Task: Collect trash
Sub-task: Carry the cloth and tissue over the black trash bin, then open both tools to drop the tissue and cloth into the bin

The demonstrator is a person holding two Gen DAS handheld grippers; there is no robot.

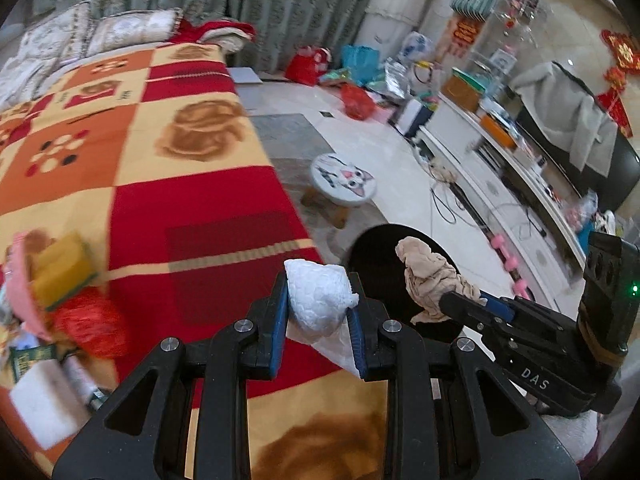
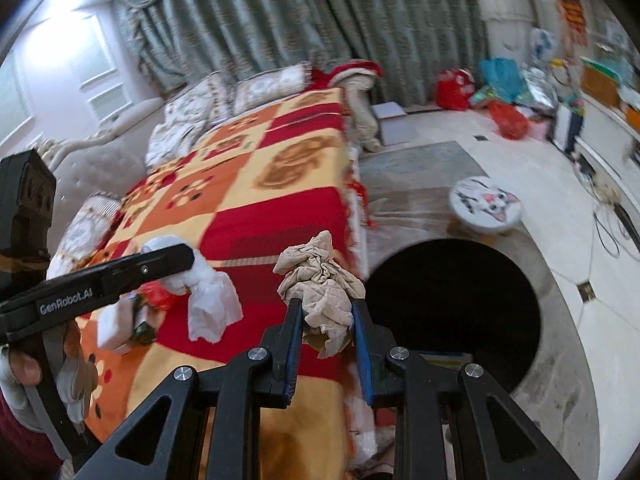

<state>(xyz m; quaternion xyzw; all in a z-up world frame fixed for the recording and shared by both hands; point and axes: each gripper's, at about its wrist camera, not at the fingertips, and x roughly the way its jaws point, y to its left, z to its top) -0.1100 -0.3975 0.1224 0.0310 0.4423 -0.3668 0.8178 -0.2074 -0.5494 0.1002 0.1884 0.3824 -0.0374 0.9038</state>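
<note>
My left gripper [image 1: 318, 280] is shut on a white crumpled wad [image 1: 320, 308], held over the bed's near corner. To its right, my right gripper [image 1: 460, 300] grips a beige crumpled wad [image 1: 428, 276] above the round black bin [image 1: 376, 264] on the floor. In the right wrist view the right gripper [image 2: 326, 304] pinches the beige wad [image 2: 320, 280] between its blue pads [image 2: 294, 340], just left of the bin [image 2: 460, 312]. The left gripper [image 2: 184, 258] shows there from the side with the white wad [image 2: 212, 304] hanging from it.
On the red, orange and yellow blanket [image 1: 180, 200] lies more litter: a yellow sponge [image 1: 64, 272], a red bag [image 1: 92, 324], a white block [image 2: 114, 324] and a green packet [image 2: 144, 322]. A cat-print stool [image 1: 344, 180] stands beyond the bin. A low cabinet [image 1: 500, 200] lines the right wall.
</note>
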